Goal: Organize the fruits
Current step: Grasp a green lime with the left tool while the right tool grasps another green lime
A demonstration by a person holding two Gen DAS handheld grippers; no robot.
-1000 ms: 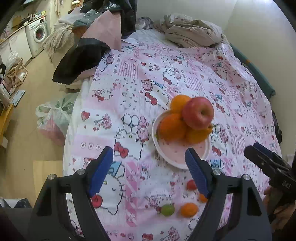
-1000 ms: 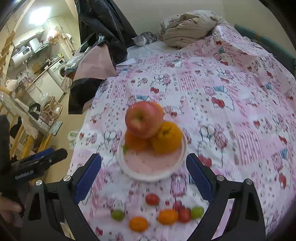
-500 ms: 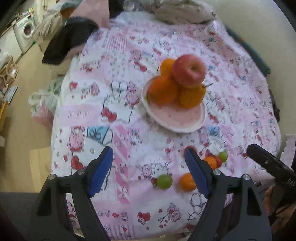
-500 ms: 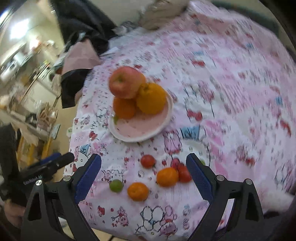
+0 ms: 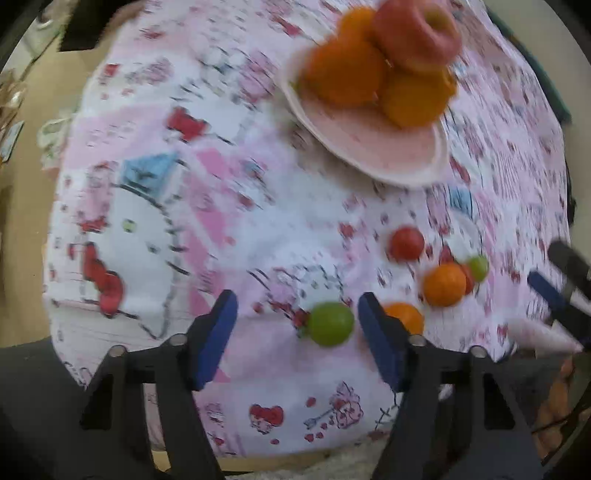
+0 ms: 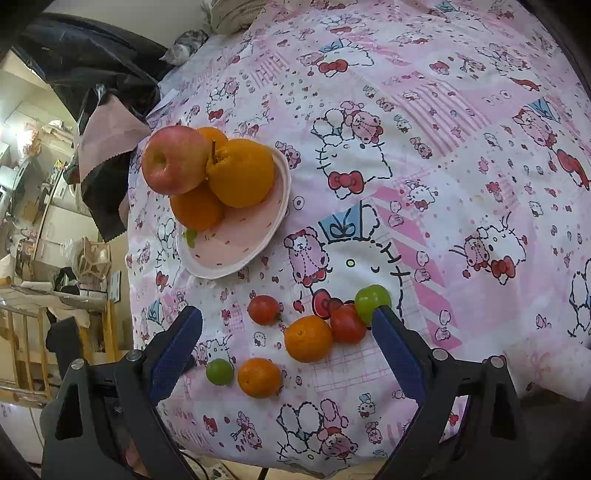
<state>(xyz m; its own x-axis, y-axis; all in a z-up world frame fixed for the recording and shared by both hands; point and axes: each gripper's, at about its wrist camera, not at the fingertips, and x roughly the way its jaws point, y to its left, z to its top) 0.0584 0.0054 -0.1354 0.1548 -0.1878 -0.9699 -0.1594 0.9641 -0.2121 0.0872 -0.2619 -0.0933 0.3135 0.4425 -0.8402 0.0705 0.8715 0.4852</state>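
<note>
A pink plate carries a red apple stacked on three oranges. Loose on the patterned cloth lie small fruits: a green one, two small oranges, red ones and a second green one. My left gripper points steeply down with its jaws closing; the green fruit sits between them by the right pad, untouched. My right gripper stands wide open over the loose cluster.
The cloth-covered table drops off at its near edge. A dark garment and pink cloth hang at the far left corner. A wooden rack and room clutter lie left of the table. A white-pink object rests at the right edge.
Both grippers have sunk toward the table and tipped down, so the loose fruits look bigger. The left jaws have narrowed around the green fruit. The right view has rolled.
</note>
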